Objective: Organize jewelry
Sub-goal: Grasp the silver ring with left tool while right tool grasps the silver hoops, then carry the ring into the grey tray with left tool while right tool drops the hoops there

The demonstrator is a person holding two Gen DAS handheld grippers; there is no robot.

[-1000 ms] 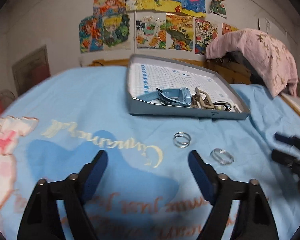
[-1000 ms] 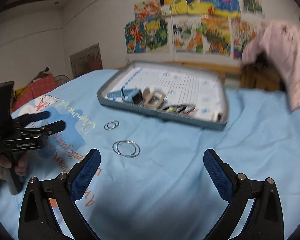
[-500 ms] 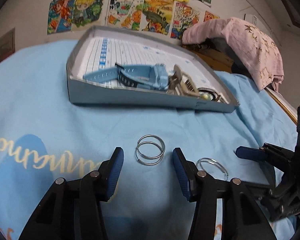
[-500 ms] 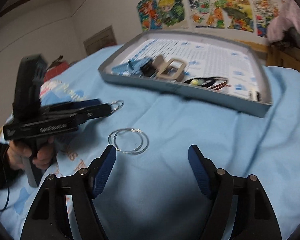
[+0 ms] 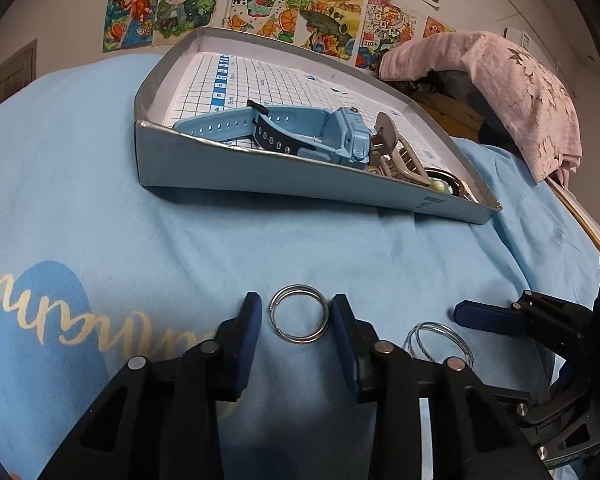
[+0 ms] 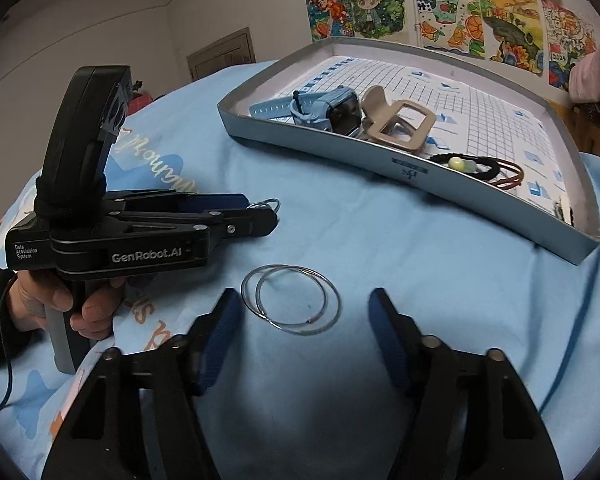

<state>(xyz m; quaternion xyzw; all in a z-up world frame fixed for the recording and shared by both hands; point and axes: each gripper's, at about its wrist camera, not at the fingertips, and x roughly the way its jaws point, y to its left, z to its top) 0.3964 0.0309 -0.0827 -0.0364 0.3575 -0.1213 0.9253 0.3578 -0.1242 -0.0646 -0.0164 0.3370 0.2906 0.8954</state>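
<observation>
Two pairs of thin silver hoops lie on the blue cloth. My left gripper (image 5: 296,316) is open with one small pair of hoops (image 5: 299,314) flat between its fingers, which stand close on either side. My right gripper (image 6: 302,310) is open around the larger pair of hoops (image 6: 291,298). The larger pair also shows in the left wrist view (image 5: 438,338), partly behind my right finger. The left gripper's fingertips (image 6: 256,210) hide most of the small hoops in the right wrist view. A grey tray (image 5: 260,172) behind holds a blue watch (image 5: 300,132), a beige hair claw (image 6: 396,124) and a black hair tie (image 6: 480,166).
The blue printed cloth (image 5: 100,200) covers the whole surface. A pink cloth (image 5: 512,92) drapes over furniture at the right. Drawings (image 5: 260,4) hang on the wall behind the tray.
Both grippers moved forward and down to the hoops and narrowed. The left fingers now bracket the small hoops; the right fingers bracket the larger pair.
</observation>
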